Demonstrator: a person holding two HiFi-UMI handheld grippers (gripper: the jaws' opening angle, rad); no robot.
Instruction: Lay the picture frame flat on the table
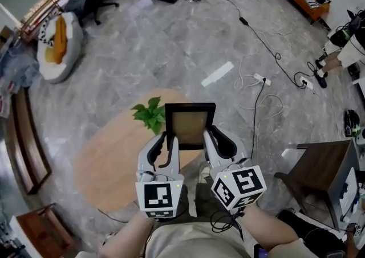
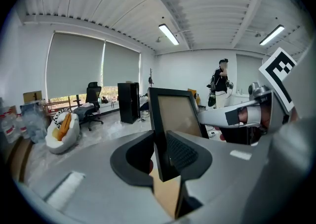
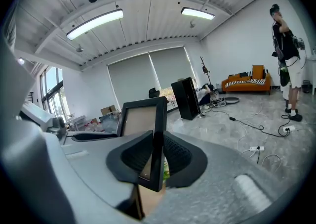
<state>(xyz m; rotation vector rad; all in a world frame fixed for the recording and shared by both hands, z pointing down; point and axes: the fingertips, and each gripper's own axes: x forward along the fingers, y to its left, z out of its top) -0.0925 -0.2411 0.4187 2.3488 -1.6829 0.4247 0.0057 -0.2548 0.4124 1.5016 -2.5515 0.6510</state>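
**A:** Where's the bench?

**B:** It's the oval wooden top in the lower-left middle of the head view. Its rim runs under the picture frame, which sits just right of centre.

**A:** Is the frame resting on it?

**B:** I can't tell that it touches. It looks held up over the bench's right-hand part, standing nearly upright, with its top edge toward the upper part of the view and its brown panel facing the camera.

**A:** And the tools?

**B:** Both are clamped on it. The left tool has its jaws pressed on the frame's left side rail. The right tool is pressed on the right rail. Each grips low, near a bottom corner, so most of the frame rises beyond the jaws.

**A:** So neither hand is nearer?

**B:** No, they're level, one on each side. I'd say the frame has to come down and tip over its bottom edge, toward the open wood at lower left.

**A:** Anything in the way?

**B:** A small green plant is just beside the frame's upper-left corner. Tipping that way could brush its leaves.
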